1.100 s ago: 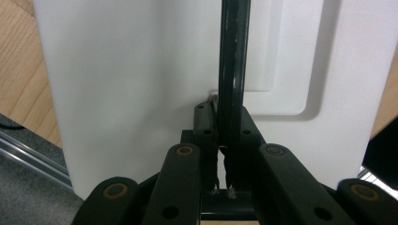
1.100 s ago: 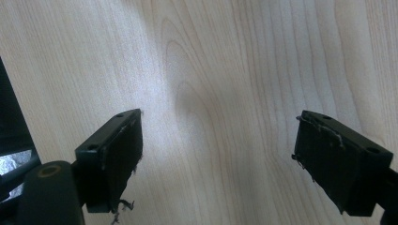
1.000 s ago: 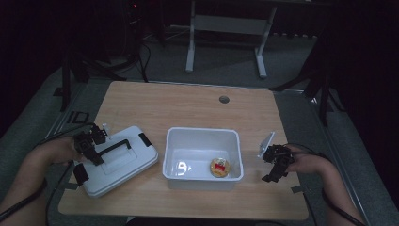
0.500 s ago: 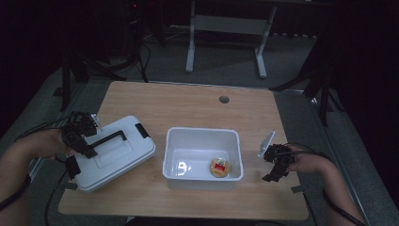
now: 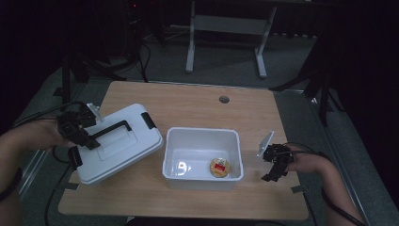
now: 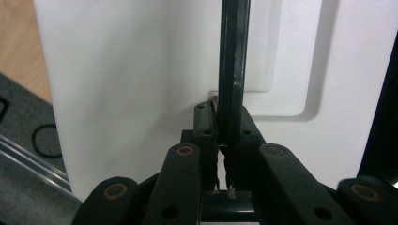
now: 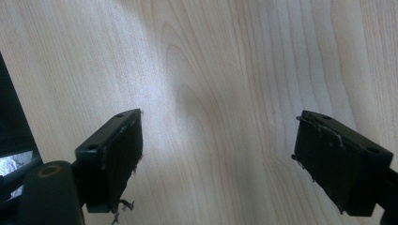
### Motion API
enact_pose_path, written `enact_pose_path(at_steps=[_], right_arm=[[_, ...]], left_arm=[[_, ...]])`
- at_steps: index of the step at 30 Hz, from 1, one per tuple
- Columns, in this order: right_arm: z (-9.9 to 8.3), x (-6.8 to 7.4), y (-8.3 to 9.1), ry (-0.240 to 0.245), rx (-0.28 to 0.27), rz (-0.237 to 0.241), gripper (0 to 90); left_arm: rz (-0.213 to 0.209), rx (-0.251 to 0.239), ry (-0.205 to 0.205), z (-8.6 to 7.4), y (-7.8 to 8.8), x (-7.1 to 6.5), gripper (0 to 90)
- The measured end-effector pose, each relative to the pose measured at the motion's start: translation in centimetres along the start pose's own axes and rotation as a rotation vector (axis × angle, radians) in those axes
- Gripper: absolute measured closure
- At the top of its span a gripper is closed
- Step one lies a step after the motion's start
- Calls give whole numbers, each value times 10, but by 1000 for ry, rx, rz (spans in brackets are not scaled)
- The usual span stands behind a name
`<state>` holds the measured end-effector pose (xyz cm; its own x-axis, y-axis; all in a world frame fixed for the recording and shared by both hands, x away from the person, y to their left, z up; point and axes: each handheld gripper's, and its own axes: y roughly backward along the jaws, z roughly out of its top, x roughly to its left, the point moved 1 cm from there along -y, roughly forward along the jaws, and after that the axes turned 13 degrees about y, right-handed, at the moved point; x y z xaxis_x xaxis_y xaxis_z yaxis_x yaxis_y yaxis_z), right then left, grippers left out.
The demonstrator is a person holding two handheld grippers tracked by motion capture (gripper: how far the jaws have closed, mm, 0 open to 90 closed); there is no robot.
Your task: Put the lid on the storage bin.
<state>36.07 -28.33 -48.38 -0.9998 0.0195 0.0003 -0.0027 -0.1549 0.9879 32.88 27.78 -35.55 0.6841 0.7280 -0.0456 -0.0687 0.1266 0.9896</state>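
Gripping the black handle [image 5: 110, 131] of the white lid [image 5: 117, 143], the left gripper [image 5: 76, 127] sits at about 9 o'clock on the wooden table [image 5: 197, 103], and its jaws are squeezed tight on that thin bar. In the left gripper view the handle [image 6: 232, 75] runs straight up from between the 2 closed jaws, with the lid's white top [image 6: 131, 84] spreading behind it. The lid hangs tilted, its far edge raised and its near corner low toward the table's 8 o'clock edge; whether that corner touches the wood I cannot tell. A black latch [image 5: 147, 120] shows on the lid's far end and another [image 5: 74, 157] on its near end. Just beside the lid, near the centre and toward 6 o'clock, stands the open white bin [image 5: 202, 139], close to the lid's right edge but apart from it. Inside the bin, on its floor toward the right, lies 1 small round snack [image 5: 219, 167] with a red patch on top. Over at roughly 4 o'clock the right gripper [image 5: 275, 165] hovers low by the bin's right wall, held in a hand, its jaws spread wide with nothing between them. In the right gripper view the 2 black pads [image 7: 117, 154] stand far apart over bare wood grain [image 7: 216, 93].
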Motion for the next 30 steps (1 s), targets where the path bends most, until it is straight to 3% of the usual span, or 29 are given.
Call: enact_pose_path(at_steps=[5, 7, 8, 13, 30], right_arm=[[0, 1, -1, 2, -2, 1, 155], [0, 1, -1, 2, -2, 1, 155], [0, 1, -1, 4, 0, 3, 155], [0, 2, -2, 6, -7, 2, 155], [0, 4, -3, 15, -19, 5, 155]], left_arm=[[-8, -1, -59, 17, 1, -13, 834], [-8, -1, -59, 17, 1, -13, 834], [-13, -2, -96, 30, 1, -23, 834], [-18, -6, -153, 47, 2, -37, 834], [-32, 28, -285, 103, -3, -74, 833]])
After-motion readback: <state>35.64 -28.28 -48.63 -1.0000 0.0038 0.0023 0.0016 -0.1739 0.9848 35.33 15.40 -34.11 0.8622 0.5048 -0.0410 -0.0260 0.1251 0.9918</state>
